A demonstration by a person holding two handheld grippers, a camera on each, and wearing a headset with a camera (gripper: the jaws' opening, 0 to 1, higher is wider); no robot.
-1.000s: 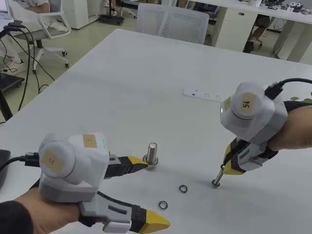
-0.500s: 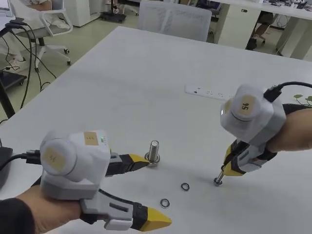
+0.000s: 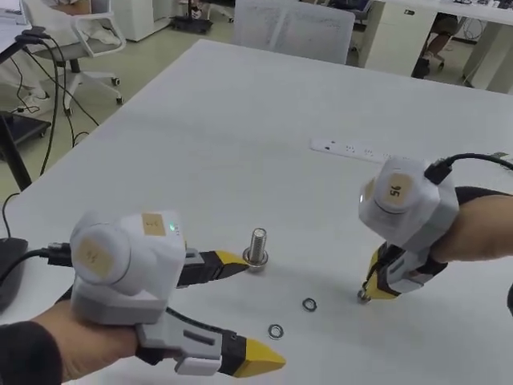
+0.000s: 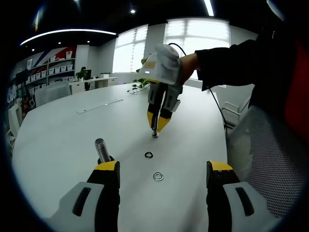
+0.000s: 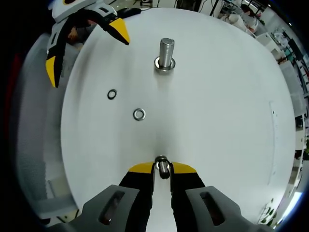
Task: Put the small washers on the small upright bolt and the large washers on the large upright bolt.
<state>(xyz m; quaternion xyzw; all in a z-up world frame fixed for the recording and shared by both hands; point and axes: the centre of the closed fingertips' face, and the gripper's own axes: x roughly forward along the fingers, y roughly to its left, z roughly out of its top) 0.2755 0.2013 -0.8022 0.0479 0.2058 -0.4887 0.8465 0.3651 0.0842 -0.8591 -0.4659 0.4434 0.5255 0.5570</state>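
Head view: right gripper [image 3: 371, 289], numbered label [image 3: 394, 190], clamps small bolt [image 3: 361, 297].

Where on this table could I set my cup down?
Bare tabletop lies beyond the large silver upright bolt, up to the white power strip. Crowded: between the left gripper and right gripper, where two small steel washers and the small upright bolt sit.
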